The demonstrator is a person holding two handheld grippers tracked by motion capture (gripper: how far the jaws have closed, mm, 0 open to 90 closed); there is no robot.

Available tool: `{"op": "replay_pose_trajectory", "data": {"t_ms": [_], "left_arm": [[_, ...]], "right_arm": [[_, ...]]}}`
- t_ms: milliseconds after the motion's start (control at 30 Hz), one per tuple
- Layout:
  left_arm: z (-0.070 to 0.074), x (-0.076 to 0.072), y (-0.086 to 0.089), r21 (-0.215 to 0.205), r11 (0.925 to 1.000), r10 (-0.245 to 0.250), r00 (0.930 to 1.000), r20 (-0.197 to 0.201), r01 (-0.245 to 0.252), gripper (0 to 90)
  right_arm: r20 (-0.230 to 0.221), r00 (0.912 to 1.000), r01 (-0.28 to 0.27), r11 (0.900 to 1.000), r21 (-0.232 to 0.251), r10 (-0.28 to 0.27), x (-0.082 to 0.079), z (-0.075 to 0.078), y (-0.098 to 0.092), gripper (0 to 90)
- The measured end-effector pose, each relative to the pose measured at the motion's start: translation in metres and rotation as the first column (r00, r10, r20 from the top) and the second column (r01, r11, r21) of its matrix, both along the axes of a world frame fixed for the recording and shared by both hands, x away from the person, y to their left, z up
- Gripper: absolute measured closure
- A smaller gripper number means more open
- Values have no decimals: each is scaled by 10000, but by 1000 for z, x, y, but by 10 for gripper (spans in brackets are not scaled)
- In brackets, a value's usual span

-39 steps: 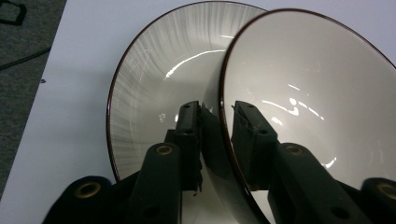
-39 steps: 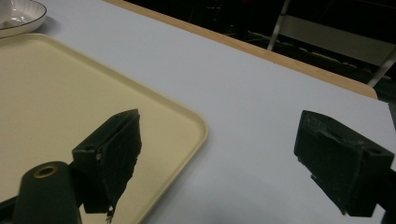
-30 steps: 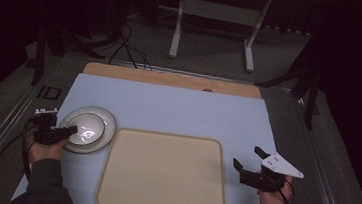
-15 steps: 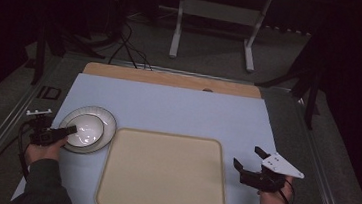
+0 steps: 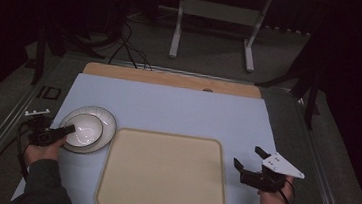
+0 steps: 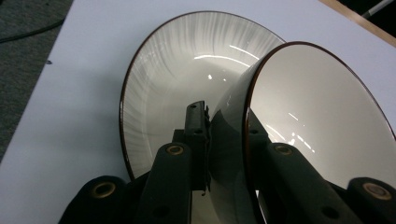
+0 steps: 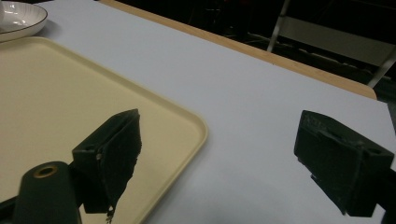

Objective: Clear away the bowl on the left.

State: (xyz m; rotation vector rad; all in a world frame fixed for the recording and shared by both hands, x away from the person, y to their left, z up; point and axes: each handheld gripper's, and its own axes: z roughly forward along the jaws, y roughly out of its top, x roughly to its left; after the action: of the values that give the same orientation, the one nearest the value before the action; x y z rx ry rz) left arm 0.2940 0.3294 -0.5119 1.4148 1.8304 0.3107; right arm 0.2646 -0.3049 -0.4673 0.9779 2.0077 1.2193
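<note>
- Gripping the rim of the small white glossy bowl with a dark brown edge (image 6: 322,121), my left tongs (image 5: 58,133) are clamped nearly as tight as they go: one jaw sits inside the wall, the other outside, as the left gripper view shows.
- The bowl is tilted, its far side raised over the wide white streaked plate with a dark rim (image 6: 173,84), which lies flat on the pale blue table cover (image 5: 178,107) at about nine o'clock from the empty cream plastic tray (image 5: 162,173).
- My right tongs (image 5: 249,159) hang spread wide and hold nothing, at three o'clock from the tray, just above the cover.
- I judge the step in hand to be lifting the bowl clear of the plate and carrying it towards three o'clock, onto the tray.
- To do it well I should keep the pinch firm, since a glazed rim slips easily, and raise the bowl straight before swinging across, so its foot does not drag the plate along.
- I should level it before setting it down and clear the tray's raised lip.
</note>
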Motion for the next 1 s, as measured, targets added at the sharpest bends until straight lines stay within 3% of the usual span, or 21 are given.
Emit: {"op": "replay_pose_trajectory", "data": {"t_ms": [267, 1000], "left_arm": [[1, -2, 2, -99, 9998, 156, 9997, 160, -155, 790], [8, -5, -4, -508, 9987, -67, 9975, 709, 103, 784]], "right_arm": [[24, 10000, 9, 10000, 2, -9, 0, 0, 0, 144], [23, 10000, 13, 10000, -2, -13, 0, 0, 0, 144]]}}
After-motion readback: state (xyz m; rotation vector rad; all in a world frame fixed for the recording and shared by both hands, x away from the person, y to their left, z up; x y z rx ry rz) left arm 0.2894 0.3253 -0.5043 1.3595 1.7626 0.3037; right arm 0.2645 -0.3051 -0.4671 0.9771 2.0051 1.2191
